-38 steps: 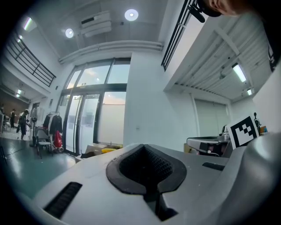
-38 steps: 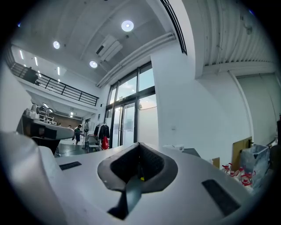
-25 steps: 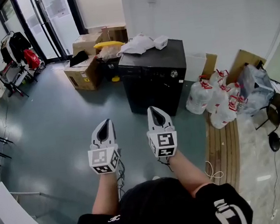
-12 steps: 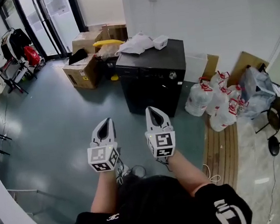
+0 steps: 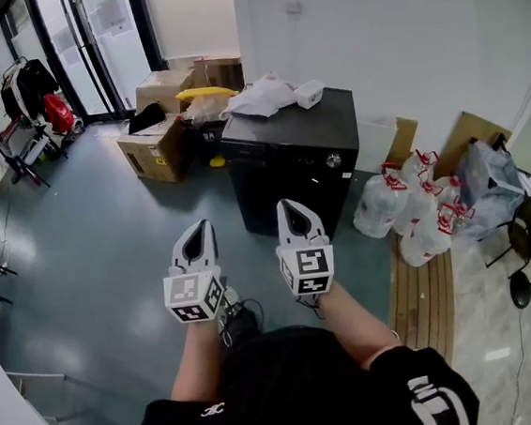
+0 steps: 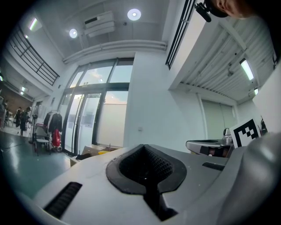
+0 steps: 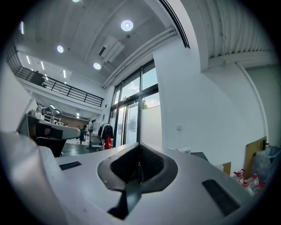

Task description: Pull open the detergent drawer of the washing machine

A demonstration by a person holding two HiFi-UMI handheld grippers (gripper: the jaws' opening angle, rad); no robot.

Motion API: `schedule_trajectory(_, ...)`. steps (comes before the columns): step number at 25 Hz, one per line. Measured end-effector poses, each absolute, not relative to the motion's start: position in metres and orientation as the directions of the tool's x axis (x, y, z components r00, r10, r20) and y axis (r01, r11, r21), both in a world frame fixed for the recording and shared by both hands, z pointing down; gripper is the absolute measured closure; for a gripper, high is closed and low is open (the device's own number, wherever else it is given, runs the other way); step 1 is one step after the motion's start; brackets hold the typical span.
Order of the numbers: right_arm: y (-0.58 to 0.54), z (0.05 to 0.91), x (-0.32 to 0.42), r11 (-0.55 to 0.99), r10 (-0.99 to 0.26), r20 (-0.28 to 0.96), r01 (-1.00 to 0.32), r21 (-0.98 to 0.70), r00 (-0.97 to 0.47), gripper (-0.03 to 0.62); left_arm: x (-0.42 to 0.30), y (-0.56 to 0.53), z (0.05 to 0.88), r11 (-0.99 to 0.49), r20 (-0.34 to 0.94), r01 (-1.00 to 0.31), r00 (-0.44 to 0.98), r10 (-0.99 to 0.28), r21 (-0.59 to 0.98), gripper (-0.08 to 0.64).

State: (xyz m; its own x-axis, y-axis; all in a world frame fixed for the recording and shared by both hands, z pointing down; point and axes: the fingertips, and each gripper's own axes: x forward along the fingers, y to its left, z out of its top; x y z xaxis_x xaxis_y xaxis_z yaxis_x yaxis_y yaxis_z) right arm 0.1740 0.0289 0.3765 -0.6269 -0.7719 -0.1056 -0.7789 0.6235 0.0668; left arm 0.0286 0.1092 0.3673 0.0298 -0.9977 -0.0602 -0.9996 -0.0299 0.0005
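Detergent drawer: can't pick it out yet. It should sit along the top of the dark front panel of the washing machine (image 5: 289,171), near the knob (image 5: 334,160), and nothing sticks out of that panel, so I read it as still closed. The machine stands against the white wall ahead, with a white bag (image 5: 258,92) and a small white box (image 5: 309,90) on its lid.

Left gripper (image 5: 199,235) and right gripper (image 5: 293,215) are held side by side at waist height, pointing roughly level, well apart from the machine. Both have jaws together and nothing between them.

Progress: approach only, no contact. Remaining: close the gap, find the drawer's edge, open the jaws, grip it, pull it out.
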Motion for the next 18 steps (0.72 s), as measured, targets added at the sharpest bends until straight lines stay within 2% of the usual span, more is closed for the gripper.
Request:
schedule_trajectory(9, -0.069, 0.387, 0.094, 0.601, -0.792, -0.079, -0.796, 0.075, -0.605, 0.591, -0.049, 0.002, 0.38, -0.08, -0.051, -0.997, 0.079, -0.996, 0.021, 0.566)
schedule_trajectory(18, -0.176, 0.381, 0.006, 0.558, -0.824, -0.05, -0.824, 0.097, -0.564, 0.591, -0.125, -0.121, 0.378, -0.185, -0.021, -0.983, 0.185, -0.983, 0.018, 0.566)
